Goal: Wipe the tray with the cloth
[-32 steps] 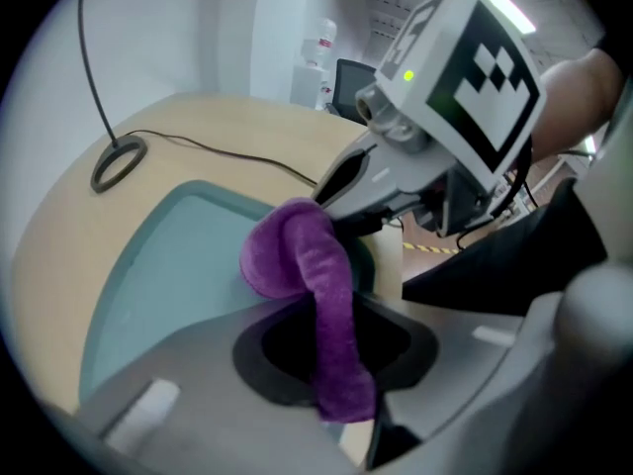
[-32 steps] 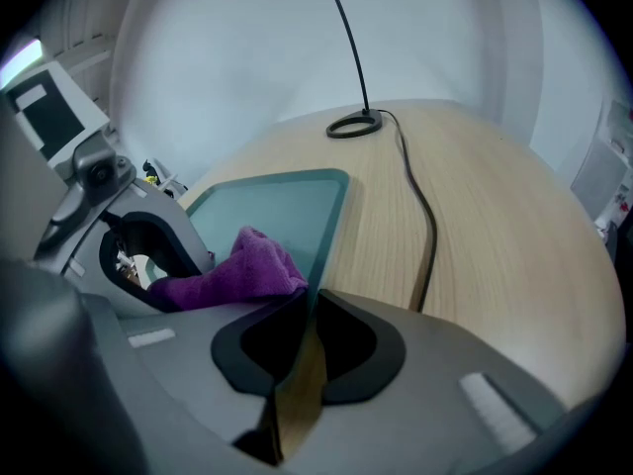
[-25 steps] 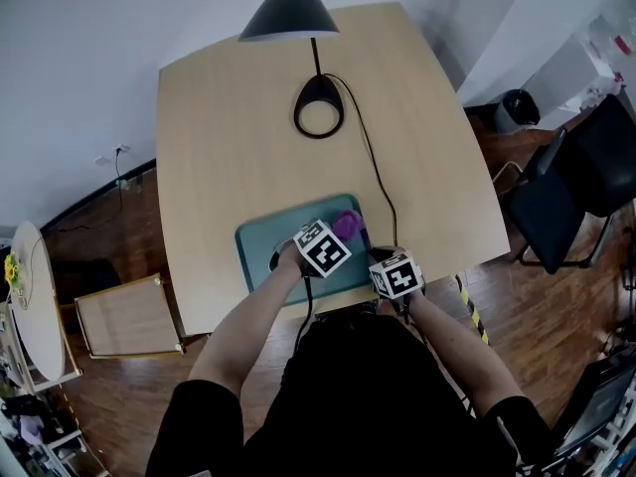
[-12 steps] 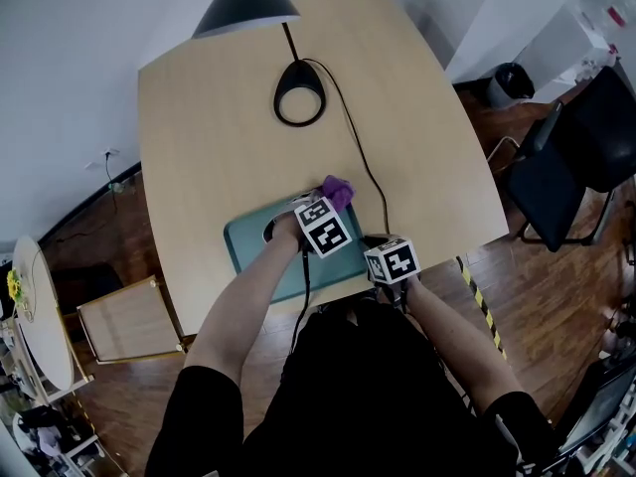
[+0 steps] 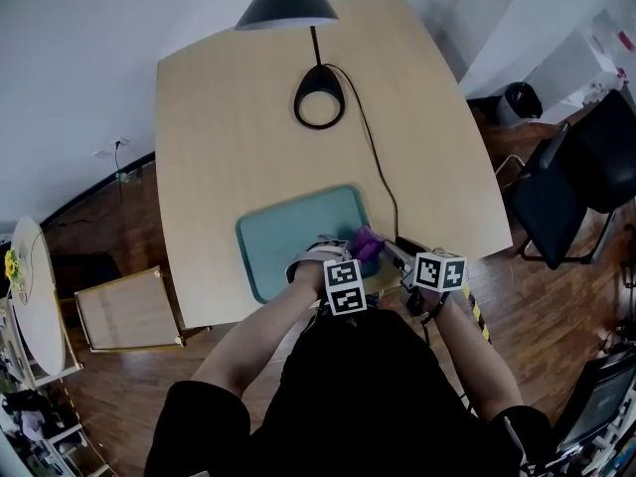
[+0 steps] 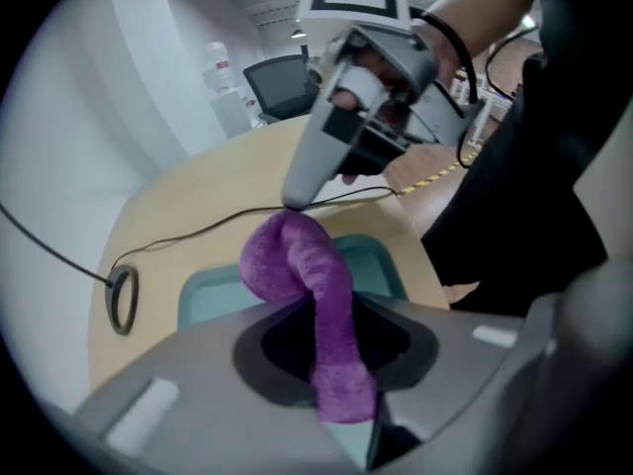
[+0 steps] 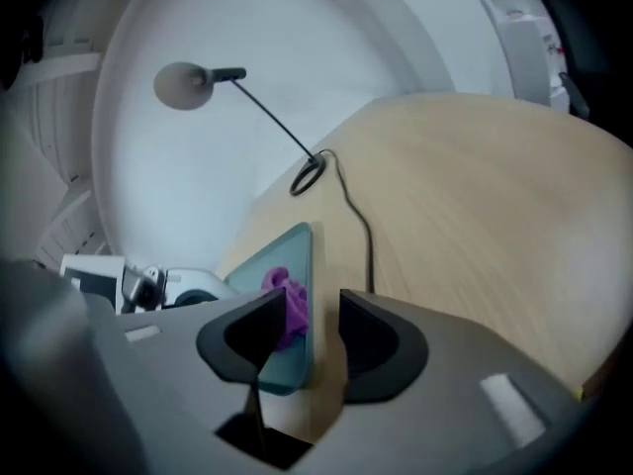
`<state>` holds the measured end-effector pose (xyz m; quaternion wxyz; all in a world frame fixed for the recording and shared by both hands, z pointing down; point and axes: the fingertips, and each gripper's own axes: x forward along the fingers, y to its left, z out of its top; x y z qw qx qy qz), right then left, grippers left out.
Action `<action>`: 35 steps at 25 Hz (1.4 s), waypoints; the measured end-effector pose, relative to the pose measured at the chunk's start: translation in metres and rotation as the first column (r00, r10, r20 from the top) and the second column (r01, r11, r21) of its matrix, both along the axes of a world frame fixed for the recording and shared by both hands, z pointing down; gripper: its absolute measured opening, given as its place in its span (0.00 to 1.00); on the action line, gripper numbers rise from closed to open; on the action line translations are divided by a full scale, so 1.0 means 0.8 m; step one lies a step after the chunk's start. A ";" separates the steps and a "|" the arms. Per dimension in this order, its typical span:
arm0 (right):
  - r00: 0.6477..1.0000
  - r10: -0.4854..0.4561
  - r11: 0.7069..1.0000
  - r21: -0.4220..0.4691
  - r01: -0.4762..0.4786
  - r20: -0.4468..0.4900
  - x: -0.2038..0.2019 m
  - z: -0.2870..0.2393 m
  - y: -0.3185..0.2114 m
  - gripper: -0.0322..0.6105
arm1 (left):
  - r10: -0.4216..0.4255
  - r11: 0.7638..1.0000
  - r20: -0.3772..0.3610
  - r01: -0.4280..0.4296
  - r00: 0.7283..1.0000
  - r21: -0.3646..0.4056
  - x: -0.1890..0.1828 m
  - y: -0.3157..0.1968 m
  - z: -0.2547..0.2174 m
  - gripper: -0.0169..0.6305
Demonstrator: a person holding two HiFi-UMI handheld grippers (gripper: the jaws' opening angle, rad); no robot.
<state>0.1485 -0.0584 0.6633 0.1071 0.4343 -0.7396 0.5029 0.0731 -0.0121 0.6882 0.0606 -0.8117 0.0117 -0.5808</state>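
- Light wooden table with rounded corners point(image 5: 248, 117).
- Black desk lamp point(image 5: 286, 6) on the far side, cone shade over a ring-shaped base point(image 5: 319, 102).
- Thin black cable point(image 5: 373, 162) runs from the base to the table's near right edge.
- Black chair point(image 5: 576, 182) to the right, dark round bin point(image 5: 517, 107) near it.
- Flat wooden panel point(image 5: 127, 314) lies on the floor to the left.
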 end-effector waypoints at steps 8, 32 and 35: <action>0.974 0.226 0.974 -0.012 -0.226 0.032 0.059 -0.010 0.006 0.20 | 0.042 0.999 -0.045 -0.044 0.998 -0.030 0.012 0.051 -0.006 0.19; 0.972 -0.078 0.997 -0.043 0.070 -0.223 -0.016 0.029 -0.016 0.16 | -1.000 -0.011 0.011 0.804 -0.005 -0.595 -0.315 0.039 -0.013 0.19; 0.959 -0.116 0.993 -0.067 0.102 -0.257 -0.021 0.039 -0.019 0.16 | -0.998 -0.019 -0.034 0.781 -0.052 -0.625 -0.325 0.029 -0.032 0.19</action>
